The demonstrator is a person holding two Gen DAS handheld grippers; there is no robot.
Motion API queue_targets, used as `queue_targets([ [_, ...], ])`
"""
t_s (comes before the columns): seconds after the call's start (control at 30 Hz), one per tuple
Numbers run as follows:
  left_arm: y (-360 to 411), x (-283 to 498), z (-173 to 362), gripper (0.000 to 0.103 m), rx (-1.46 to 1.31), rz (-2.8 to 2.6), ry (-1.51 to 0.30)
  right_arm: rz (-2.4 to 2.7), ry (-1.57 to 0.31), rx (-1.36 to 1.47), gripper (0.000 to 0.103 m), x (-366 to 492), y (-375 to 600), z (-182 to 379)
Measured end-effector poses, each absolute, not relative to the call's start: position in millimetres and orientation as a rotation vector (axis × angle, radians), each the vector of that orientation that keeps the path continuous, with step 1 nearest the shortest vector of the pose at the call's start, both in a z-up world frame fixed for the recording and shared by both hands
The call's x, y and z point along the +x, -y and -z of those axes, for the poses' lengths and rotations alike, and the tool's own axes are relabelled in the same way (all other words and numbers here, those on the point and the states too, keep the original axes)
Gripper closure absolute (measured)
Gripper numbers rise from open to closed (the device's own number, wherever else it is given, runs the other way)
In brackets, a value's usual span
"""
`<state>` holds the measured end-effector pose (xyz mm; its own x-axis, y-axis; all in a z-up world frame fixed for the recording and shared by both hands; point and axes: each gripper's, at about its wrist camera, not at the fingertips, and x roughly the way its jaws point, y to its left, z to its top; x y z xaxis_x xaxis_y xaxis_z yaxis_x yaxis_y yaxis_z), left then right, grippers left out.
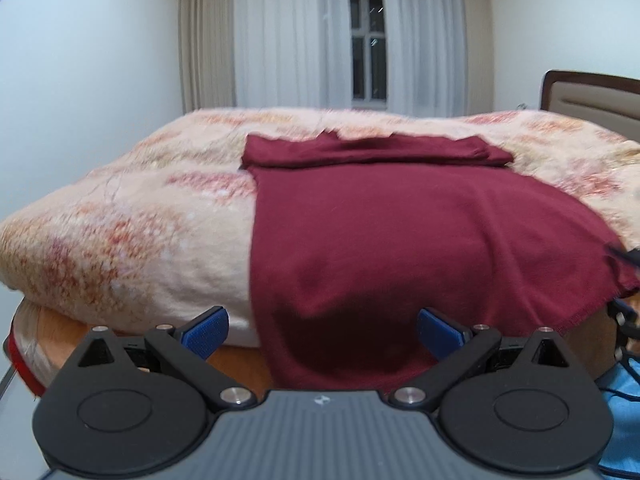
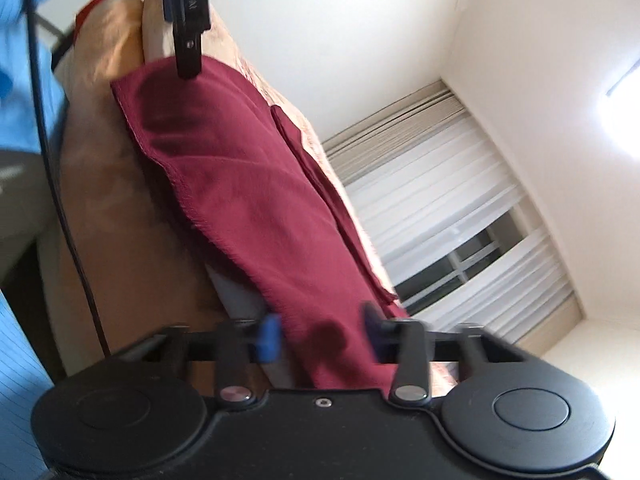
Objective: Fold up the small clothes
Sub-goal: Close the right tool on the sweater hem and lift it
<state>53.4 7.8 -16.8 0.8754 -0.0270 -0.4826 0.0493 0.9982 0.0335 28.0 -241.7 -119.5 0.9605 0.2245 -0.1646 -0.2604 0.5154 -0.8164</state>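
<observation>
The maroon garment [image 1: 400, 232] is thin matt cloth, smooth across its body and frayed along the raw hem. Under it the bedspread [image 1: 132, 216] is a soft, fuzzy fabric with a mottled peach and red print. Beyond the bedspread hang sheer white curtains [image 1: 280, 32], gauzy and pleated. The left gripper [image 1: 322, 330] is matt black plastic with bright metal pins, and its blue pads [image 1: 206, 330] are finely ribbed. The right gripper [image 2: 320, 338] has the same matt black shell

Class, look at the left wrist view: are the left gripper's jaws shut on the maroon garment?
No, the left gripper has its jaws spread wide, with the maroon garment hanging between them ungripped.
</observation>
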Motion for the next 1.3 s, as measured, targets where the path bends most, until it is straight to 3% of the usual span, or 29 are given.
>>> queue_targets([
  [0.1, 3, 41, 13, 0.000, 0.094, 0.089, -0.440, -0.324, -0.100, -0.862, 0.087, 30, 240, 97],
  [0.6, 106, 34, 28, 0.000, 0.471, 0.214, -0.303, -0.409, -0.221, -0.413, 0.088, 67, 259, -15],
  [0.83, 133, 60, 28, 0.000, 0.498, 0.064, -0.257, -0.404, -0.229, -0.376, 0.088, 66, 257, -17],
  [1.17, 108, 25, 12, 0.001, 0.515, -0.063, -0.088, -0.405, -0.253, -0.414, 0.087, 61, 257, -7],
  [1.3, 107, 21, 7, 0.006, 0.488, -0.059, -0.074, -0.410, -0.261, -0.456, 0.080, 58, 255, 3],
])
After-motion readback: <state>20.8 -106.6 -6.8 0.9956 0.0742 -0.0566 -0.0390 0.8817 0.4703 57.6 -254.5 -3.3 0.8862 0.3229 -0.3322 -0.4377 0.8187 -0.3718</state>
